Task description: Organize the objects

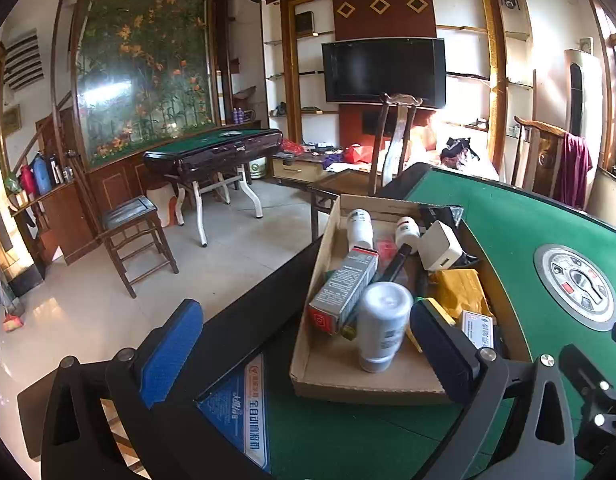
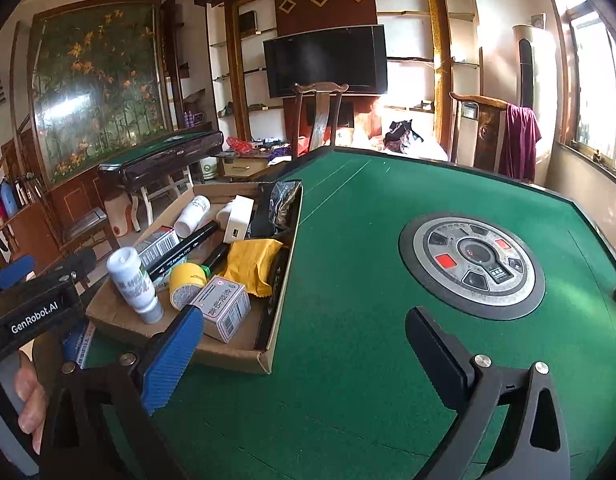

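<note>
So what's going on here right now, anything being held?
Nothing is held. Both grippers hover with jaws open over the green mahjong table. The left gripper faces the cardboard box, close to the white bottle. The right gripper sits beside the box, above bare felt. Bottles, small cartons, a marker and a yellow packet already lie in the box.

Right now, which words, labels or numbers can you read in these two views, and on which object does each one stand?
"GenRobot.AI": white letters on the black body of the left gripper.
Blue sticker at the table edge: Chinese print, too distorted to read.
Small white box: Chinese print and barcode, too small.
Grey carton, black marker: print blurred.
</note>
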Available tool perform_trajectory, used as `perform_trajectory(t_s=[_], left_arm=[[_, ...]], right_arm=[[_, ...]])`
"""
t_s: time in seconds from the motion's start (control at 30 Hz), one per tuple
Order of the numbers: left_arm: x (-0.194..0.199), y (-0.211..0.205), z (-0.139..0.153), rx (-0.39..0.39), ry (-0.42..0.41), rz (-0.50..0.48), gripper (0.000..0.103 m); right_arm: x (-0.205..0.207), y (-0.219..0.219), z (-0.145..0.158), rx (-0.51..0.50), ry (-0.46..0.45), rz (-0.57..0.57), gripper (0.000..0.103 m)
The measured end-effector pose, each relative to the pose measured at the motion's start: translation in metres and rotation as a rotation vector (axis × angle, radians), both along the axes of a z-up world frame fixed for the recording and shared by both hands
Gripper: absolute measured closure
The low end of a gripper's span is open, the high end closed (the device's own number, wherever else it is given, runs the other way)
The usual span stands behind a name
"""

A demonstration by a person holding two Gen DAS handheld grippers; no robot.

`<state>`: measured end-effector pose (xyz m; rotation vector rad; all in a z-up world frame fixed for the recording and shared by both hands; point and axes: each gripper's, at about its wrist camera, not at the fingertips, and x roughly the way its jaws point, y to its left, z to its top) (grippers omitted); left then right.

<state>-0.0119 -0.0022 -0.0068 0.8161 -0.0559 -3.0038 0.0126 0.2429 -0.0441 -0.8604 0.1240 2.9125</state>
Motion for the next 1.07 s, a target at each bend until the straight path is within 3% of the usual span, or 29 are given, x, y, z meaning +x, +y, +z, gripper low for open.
perform_trajectory(t_s=[1.07], left_arm=[[0.004, 0.000, -0.001, -0.056, 0.024, -0.033, 0.000]], right_arm=[[0.001, -0.011, -0.010, 0.045, -0.007, 0.038, 0.000]])
